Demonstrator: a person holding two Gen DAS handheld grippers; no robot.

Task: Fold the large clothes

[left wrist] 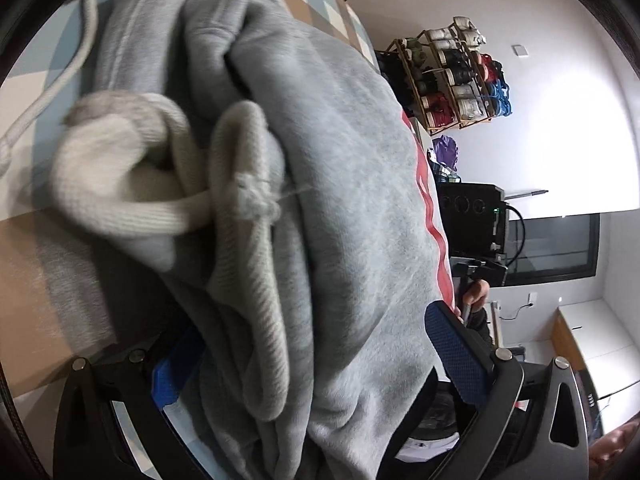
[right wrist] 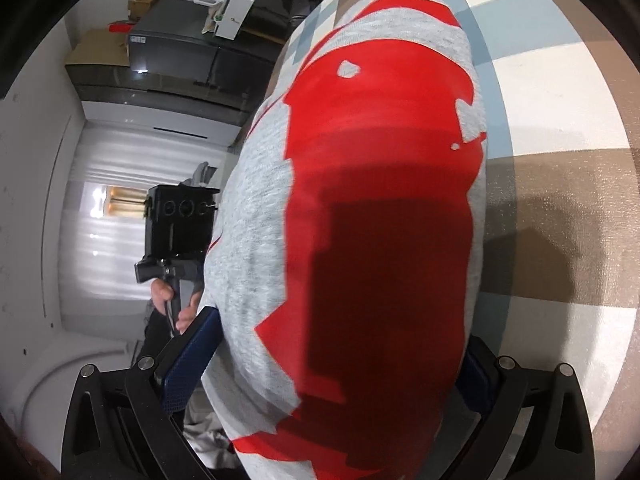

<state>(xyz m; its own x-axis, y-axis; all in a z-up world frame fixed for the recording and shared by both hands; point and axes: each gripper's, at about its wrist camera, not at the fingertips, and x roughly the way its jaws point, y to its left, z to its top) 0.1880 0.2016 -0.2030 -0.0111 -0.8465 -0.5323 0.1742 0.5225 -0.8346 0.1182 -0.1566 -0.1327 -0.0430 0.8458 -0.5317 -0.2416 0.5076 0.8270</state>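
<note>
A grey hoodie with a white drawstring and ribbed cuffs fills the left wrist view, bunched in thick folds. My left gripper is shut on that bundle, its blue pads pressing either side. In the right wrist view the same grey hoodie shows its large red print. My right gripper is shut on the folded cloth, one blue pad visible at the left. The garment hangs over a checkered surface.
A hand holding the other gripper's handle shows past the cloth; the same pairing appears as a hand on a handle. A shoe rack hangs on the white wall. Dark cabinets and cardboard boxes stand behind.
</note>
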